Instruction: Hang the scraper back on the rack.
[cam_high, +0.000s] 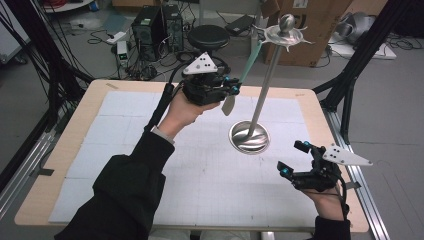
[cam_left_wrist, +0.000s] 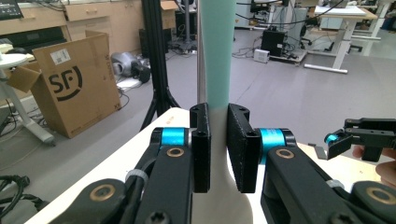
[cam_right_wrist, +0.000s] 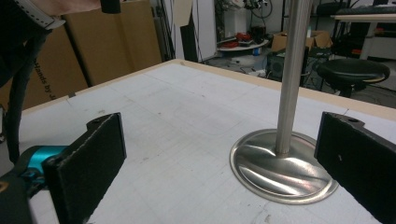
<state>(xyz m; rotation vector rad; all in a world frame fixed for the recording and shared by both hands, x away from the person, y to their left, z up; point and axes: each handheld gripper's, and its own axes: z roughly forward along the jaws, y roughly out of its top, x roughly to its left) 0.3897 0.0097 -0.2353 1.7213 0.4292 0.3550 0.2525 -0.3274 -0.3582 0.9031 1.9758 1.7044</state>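
Left gripper (cam_high: 226, 90) clamps spatula (cam_high: 248, 66); handle slants up toward stand top (cam_high: 284, 34).

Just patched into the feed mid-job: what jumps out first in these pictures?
A tall shiny steel stand with a round base and a ball-topped hook plate rises from the middle of the white mat. The left gripper, raised beside the pole, is shut on a pale teal-handled utensil with a cream blade, whose upper end reaches the hook plate. The right gripper hovers open near the table's right front, jaws facing the stand's base.
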